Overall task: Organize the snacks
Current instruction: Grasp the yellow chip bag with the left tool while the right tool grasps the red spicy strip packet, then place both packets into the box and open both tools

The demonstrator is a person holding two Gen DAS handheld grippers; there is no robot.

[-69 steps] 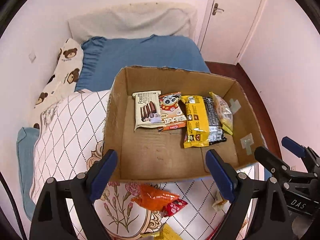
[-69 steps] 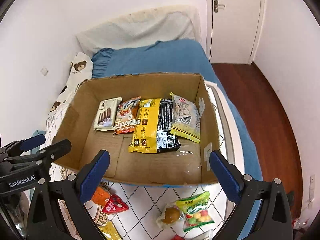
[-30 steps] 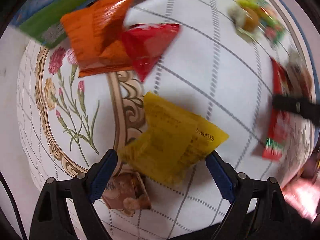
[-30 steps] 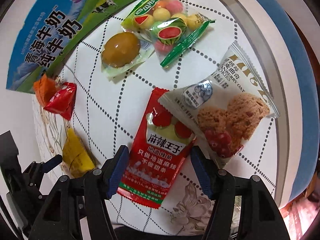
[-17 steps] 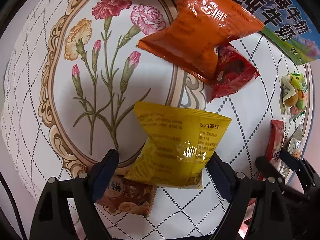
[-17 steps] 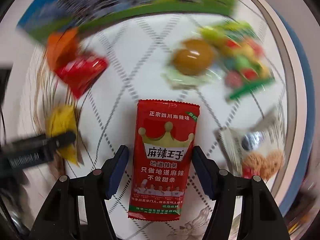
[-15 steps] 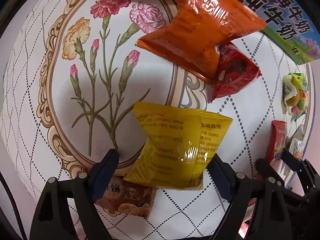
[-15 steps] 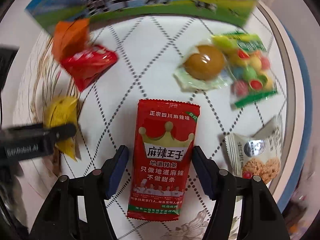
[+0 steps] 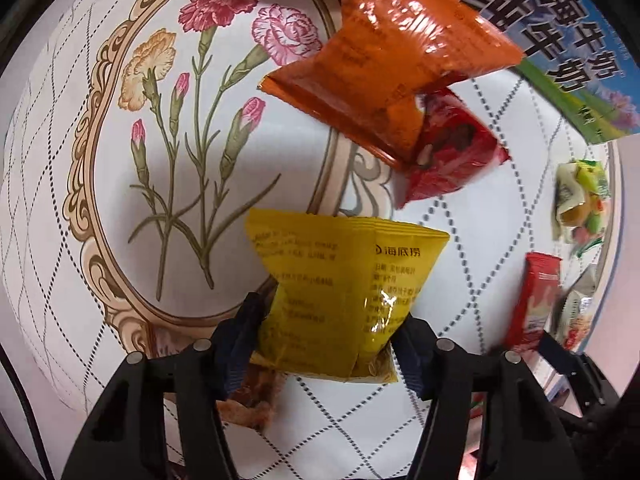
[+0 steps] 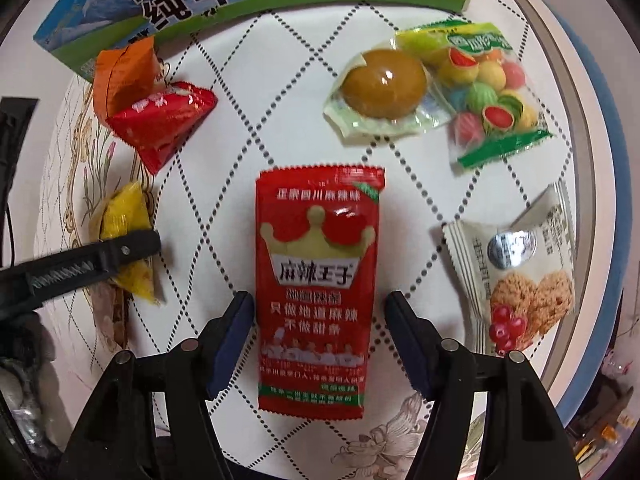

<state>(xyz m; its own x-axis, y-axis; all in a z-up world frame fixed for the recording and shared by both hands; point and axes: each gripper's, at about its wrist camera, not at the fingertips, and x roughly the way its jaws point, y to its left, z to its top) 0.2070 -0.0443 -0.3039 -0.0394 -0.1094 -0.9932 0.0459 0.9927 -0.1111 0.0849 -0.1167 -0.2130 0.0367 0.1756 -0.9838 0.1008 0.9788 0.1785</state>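
While the left gripper pinches the lower half of the yellow snack packet between its pads on the quilted bedspread, the right gripper stands parted astride the red spicy-strip packet, its pads just beside the packet's two long edges, the packet lying flat.

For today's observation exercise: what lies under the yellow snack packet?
A brown snack packet pokes out beneath the yellow packet; most of it is covered, so its label is unreadable.
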